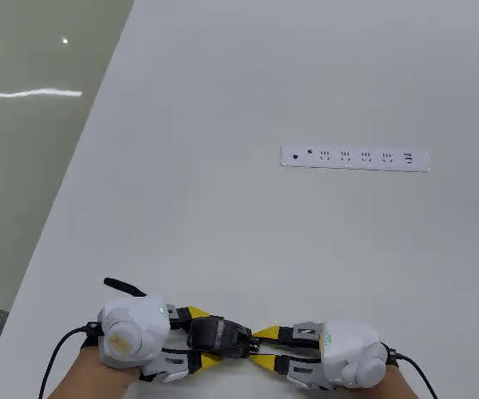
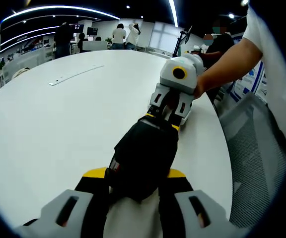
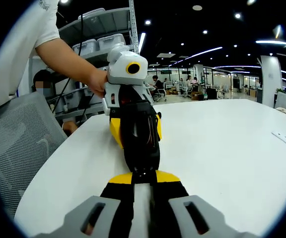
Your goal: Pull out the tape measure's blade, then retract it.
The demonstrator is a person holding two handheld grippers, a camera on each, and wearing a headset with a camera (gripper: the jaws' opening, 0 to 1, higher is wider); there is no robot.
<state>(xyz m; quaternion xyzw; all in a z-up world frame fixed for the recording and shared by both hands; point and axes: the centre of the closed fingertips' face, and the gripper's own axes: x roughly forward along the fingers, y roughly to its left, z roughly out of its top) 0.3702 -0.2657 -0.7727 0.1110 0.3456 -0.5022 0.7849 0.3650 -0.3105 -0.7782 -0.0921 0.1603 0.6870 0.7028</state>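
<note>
A black tape measure (image 1: 220, 336) lies at the near edge of the white table (image 1: 248, 208), held between both grippers. My left gripper (image 1: 204, 337) is shut on its case, one yellow-tipped finger on each side. In the left gripper view the case (image 2: 145, 153) sits between my jaws (image 2: 135, 173), and the right gripper (image 2: 161, 118) faces it from beyond. My right gripper (image 1: 263, 347) is shut on the blade tip where it leaves the case. In the right gripper view its jaws (image 3: 144, 176) pinch the tip right at the case (image 3: 140, 134), with the left gripper (image 3: 137, 130) behind. No blade length shows.
A white power strip (image 1: 354, 158) lies flat on the far right part of the table. The table's left edge (image 1: 73, 166) runs diagonally, with glossy floor beyond. A grey mesh chair (image 2: 262, 148) stands just behind the near edge.
</note>
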